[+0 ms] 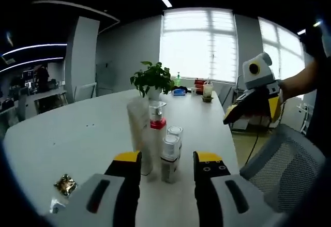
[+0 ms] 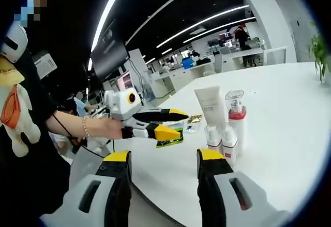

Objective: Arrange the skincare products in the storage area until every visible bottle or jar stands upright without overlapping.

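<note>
Several skincare products stand upright in a tight cluster on the white table [image 1: 77, 134]: a tall white tube [image 1: 139, 134], a clear pump bottle with a red band [image 1: 157, 119] and two small white bottles [image 1: 169, 160] [image 1: 175, 134]. My left gripper [image 1: 166, 157] is open, its jaws framing the cluster from just in front without touching it. A hand holds my right gripper [image 1: 247, 109] in the air off to the right. In the right gripper view, my right gripper [image 2: 163, 157] is open and empty, with the tube [image 2: 208, 105], pump bottle [image 2: 235, 114] and small bottles [image 2: 229, 143] ahead, and the left gripper [image 2: 173, 123] to their left.
A potted plant [image 1: 152, 77] stands behind the cluster, with small items [image 1: 201, 87] at the table's far end. A crumpled foil packet [image 1: 65, 184] lies near the left front edge; more packets [image 2: 170, 139] lie near the left gripper. A mesh chair [image 1: 279, 170] stands beside the table.
</note>
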`<action>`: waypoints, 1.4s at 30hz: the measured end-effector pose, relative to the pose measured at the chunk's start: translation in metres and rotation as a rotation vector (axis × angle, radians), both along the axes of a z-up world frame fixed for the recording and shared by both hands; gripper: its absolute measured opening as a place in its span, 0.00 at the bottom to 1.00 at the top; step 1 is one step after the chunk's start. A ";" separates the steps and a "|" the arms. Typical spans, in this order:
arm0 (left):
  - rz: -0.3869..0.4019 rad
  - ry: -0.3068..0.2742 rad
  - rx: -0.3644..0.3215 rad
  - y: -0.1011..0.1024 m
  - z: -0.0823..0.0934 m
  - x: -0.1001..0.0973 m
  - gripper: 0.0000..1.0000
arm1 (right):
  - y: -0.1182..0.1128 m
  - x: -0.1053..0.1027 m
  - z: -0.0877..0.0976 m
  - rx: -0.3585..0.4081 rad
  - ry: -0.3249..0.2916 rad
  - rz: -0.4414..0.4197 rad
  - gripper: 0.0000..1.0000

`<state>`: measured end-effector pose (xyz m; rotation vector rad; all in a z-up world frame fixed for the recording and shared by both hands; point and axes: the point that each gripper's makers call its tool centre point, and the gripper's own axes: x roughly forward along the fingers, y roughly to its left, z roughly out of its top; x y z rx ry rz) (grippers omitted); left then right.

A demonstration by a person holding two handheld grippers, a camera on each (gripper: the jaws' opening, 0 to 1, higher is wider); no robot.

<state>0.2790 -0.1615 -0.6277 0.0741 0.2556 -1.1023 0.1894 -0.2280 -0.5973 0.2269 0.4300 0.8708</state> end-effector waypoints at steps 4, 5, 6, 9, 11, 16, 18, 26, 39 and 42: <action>0.039 0.023 0.013 0.013 0.002 -0.011 0.41 | 0.006 -0.002 -0.006 -0.012 0.009 0.007 0.59; 0.054 0.030 0.017 0.019 0.002 -0.010 0.42 | 0.008 -0.002 -0.007 -0.012 0.012 0.008 0.60; 0.068 0.036 0.017 0.023 0.001 -0.012 0.43 | 0.010 -0.003 -0.008 -0.013 0.014 0.008 0.62; 0.117 0.059 0.008 0.045 0.001 -0.013 0.47 | 0.015 -0.004 -0.010 -0.020 0.020 0.012 0.66; 0.146 0.067 0.002 0.054 0.002 -0.018 0.49 | 0.018 -0.004 -0.012 -0.025 0.020 0.017 0.69; 0.231 0.094 -0.005 0.077 0.009 -0.038 0.57 | 0.032 -0.006 -0.016 -0.030 0.033 0.048 0.73; 0.260 0.098 -0.010 0.088 0.011 -0.042 0.59 | 0.036 -0.005 -0.018 -0.031 0.037 0.056 0.73; 0.427 0.145 -0.008 0.148 0.007 -0.051 0.74 | 0.058 -0.007 -0.019 -0.031 0.037 0.103 0.75; 0.582 0.154 -0.039 0.205 0.021 -0.066 0.91 | 0.064 -0.014 -0.028 -0.041 0.052 0.115 0.81; 0.591 0.150 -0.039 0.209 0.026 -0.068 0.93 | 0.063 -0.016 -0.028 -0.035 0.055 0.103 0.82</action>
